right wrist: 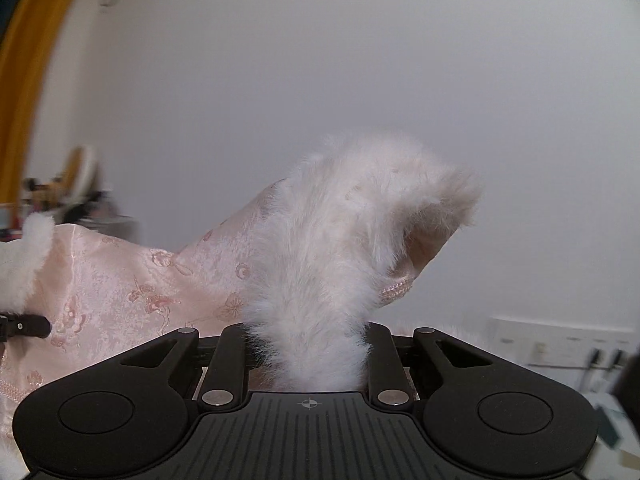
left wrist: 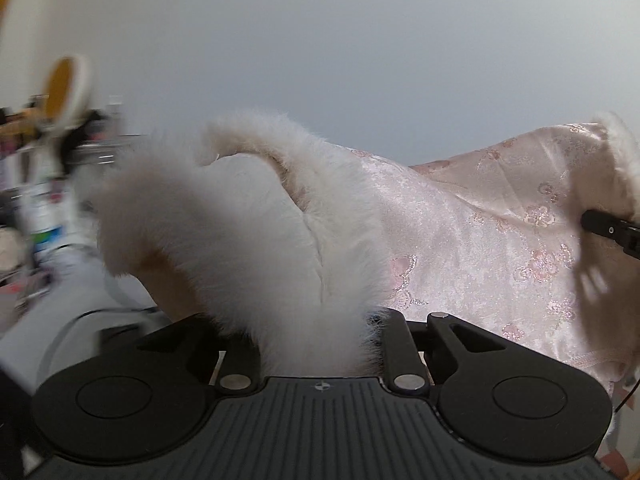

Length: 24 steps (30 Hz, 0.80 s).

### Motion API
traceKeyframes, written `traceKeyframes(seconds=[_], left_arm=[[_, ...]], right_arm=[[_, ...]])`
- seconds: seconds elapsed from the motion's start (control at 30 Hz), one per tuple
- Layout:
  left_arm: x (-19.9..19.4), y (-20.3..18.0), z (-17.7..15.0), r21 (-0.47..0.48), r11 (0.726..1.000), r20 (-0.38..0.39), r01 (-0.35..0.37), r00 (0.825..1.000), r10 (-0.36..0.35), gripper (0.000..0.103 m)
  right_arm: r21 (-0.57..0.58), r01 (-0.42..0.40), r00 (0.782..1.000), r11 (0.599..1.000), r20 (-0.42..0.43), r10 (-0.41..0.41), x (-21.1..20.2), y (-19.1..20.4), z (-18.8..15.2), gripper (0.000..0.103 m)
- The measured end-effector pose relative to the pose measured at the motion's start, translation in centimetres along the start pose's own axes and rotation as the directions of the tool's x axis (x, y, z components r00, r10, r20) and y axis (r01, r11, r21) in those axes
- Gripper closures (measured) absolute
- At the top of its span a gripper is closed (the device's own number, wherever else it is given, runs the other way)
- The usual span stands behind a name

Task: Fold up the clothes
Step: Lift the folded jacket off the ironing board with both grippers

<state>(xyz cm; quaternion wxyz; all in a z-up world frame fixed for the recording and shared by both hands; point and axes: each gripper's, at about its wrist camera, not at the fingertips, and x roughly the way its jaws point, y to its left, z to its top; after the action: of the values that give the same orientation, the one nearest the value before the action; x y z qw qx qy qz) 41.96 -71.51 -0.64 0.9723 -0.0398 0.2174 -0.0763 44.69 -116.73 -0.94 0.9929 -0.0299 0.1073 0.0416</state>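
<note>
A pale pink satin garment with embroidered flowers and white fur trim hangs stretched in the air between my two grippers. My left gripper is shut on the fur trim at one corner; its fingertips are buried in the fur. My right gripper is shut on the fur trim at the other corner. The pink cloth sags away to the left in the right wrist view. The right gripper's tip shows at the left wrist view's right edge, and the left gripper's tip at the right wrist view's left edge.
A plain white wall fills the background. A cluttered shelf with bottles and a round mirror stands at the left, blurred. An orange curtain hangs far left. A wall socket strip sits low right.
</note>
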Motion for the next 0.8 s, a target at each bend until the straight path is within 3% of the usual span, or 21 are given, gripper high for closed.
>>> traceKeyframes(seconds=[0.1,0.2,0.4,0.5,0.57,0.7,0.8], left_arm=[[-3.5,1.6,-1.8,-0.055,0.991,-0.017,-0.122,0.992,0.121,0.084],[-7.3,2.9,-3.7,-0.123,0.959,-0.054,-0.254,0.967,0.249,0.084],[-15.9,5.3,-8.2,-0.194,0.853,-0.137,-0.484,0.874,0.465,0.084],[-20.3,6.8,-10.1,-0.247,0.775,-0.179,-0.582,0.813,0.553,0.084],[-22.7,8.3,-11.4,-0.295,0.728,-0.219,-0.618,0.786,0.578,0.084],[-26.7,11.1,-14.4,-0.352,0.673,-0.247,-0.651,0.758,0.604,0.084],[-29.1,14.3,-16.2,-0.385,0.647,-0.259,-0.658,0.750,0.608,0.084]], right_arm=[[-0.016,-0.130,0.992,0.991,-0.011,0.130,0.7,2.2,-0.2,0.085],[-0.110,-0.252,0.968,0.961,-0.019,0.252,0.9,5.7,-0.7,0.085],[-0.070,-0.524,0.852,0.849,-0.040,0.522,-0.4,11.9,-1.3,0.085],[-0.082,-0.614,0.789,0.785,-0.069,0.610,-2.0,15.9,-2.2,0.085],[-0.073,-0.659,0.752,0.749,-0.110,0.650,-2.8,18.4,-2.5,0.085],[-0.096,-0.720,0.691,0.687,-0.185,0.699,-4.1,23.6,-2.8,0.085],[-0.116,-0.749,0.660,0.653,-0.230,0.716,-5.1,29.0,-2.4,0.085]])
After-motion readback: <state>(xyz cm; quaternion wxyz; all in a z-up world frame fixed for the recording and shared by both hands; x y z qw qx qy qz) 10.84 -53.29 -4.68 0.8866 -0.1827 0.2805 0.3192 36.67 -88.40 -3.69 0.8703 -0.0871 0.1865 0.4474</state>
